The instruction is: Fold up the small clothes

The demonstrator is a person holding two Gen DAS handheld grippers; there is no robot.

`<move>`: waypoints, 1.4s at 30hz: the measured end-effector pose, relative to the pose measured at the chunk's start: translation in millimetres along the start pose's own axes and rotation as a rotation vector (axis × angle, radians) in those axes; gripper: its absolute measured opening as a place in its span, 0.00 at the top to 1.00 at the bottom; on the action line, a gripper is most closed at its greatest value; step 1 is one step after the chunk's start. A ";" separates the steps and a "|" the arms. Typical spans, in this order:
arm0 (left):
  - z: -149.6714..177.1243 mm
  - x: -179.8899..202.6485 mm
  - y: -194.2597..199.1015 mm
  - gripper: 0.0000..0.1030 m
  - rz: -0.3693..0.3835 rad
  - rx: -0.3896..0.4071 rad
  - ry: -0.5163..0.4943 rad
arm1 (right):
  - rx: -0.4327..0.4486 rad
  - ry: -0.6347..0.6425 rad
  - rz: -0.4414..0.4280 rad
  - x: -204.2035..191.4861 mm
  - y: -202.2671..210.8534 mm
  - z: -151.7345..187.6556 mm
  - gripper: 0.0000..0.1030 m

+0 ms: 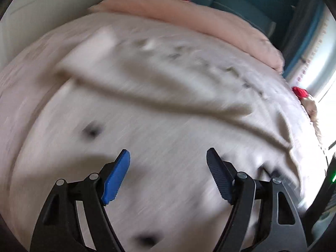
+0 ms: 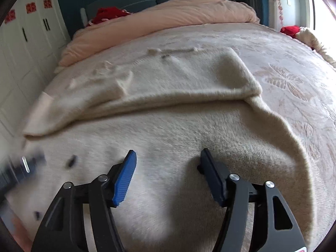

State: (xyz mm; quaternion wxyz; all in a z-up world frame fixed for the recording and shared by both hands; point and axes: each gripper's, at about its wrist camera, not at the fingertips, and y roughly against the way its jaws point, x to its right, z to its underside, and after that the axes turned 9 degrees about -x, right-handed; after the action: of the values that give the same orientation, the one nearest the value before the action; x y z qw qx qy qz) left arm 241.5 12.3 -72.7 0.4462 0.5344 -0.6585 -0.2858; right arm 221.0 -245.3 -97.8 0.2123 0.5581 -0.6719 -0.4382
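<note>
While the left view is smeared by motion blur, both views agree on the layout: one cream fleecy garment (image 2: 168, 109) lies spread on the bed (image 2: 294, 63), filling the near and middle ground directly under both grippers. One fold is in place: the far portion is doubled over toward the near side, giving a thick rolled edge that runs across the garment from left to right, which I judge to be a first fold laid to narrow the piece before further folds. Its near part lies flat and single-layered, apparently left accessible for the next lift. The left gripper (image 1: 168, 157) hovers over the near part with jaws wide and nothing between them; whether it touches the cloth cannot be told through the blur. The right gripper (image 2: 167, 157) sits low over the same part, jaws likewise wide and empty, so neither is carrying fabric at this moment. Two dark spots, possibly buttons (image 1: 91, 131), show on the garment in the left view; in the right view I count about the same, too blurred to confirm. A blurred dark shape at the left edge of the right view is probably the other gripper. Elsewhere: one pink quilt (image 2: 168, 14) bunched along the head of the bed, well apart from the garment; red cloth (image 2: 107, 13) beyond it; one red item (image 2: 290, 30) at the far right bed edge; white wardrobe doors (image 2: 27, 42) to the left.
</note>
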 end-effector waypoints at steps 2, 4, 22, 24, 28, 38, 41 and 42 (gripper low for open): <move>23.6 -33.6 16.6 0.26 -0.011 0.011 0.036 | 0.035 -0.025 -0.059 -0.8 13.3 -12.4 0.33; 36.1 -55.8 27.5 0.27 0.008 0.027 0.046 | 0.012 -0.069 -0.098 -5.6 9.7 -35.9 0.27; -72.6 -83.3 14.0 0.19 0.365 0.023 0.419 | -0.015 -0.133 -0.327 -79.4 -23.9 -171.9 0.91; -101.7 -87.5 -3.5 0.19 0.401 0.016 0.493 | 0.061 -0.088 -0.352 -83.0 7.1 -194.6 0.91; -127.8 -106.6 -61.7 0.42 0.432 -0.097 0.730 | 0.097 -0.054 -0.371 -73.1 36.0 -228.4 0.91; -120.2 -108.8 -79.6 0.84 0.307 -0.054 0.662 | 0.000 -0.203 -0.107 61.8 -15.9 -164.9 0.91; -117.8 -96.7 -77.4 0.84 0.246 -0.011 0.566 | -0.131 -0.274 -0.072 95.1 -64.2 -122.1 0.92; -117.9 -93.1 -77.1 0.83 0.218 0.002 0.519 | -0.096 -0.284 -0.099 96.8 -60.6 -115.7 0.92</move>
State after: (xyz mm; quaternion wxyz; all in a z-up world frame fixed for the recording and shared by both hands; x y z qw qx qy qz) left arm 384.2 93.0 -113.1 0.6276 0.5162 -0.5760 -0.0890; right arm 317.1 -376.2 -106.7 0.1197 0.5122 -0.6451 -0.5542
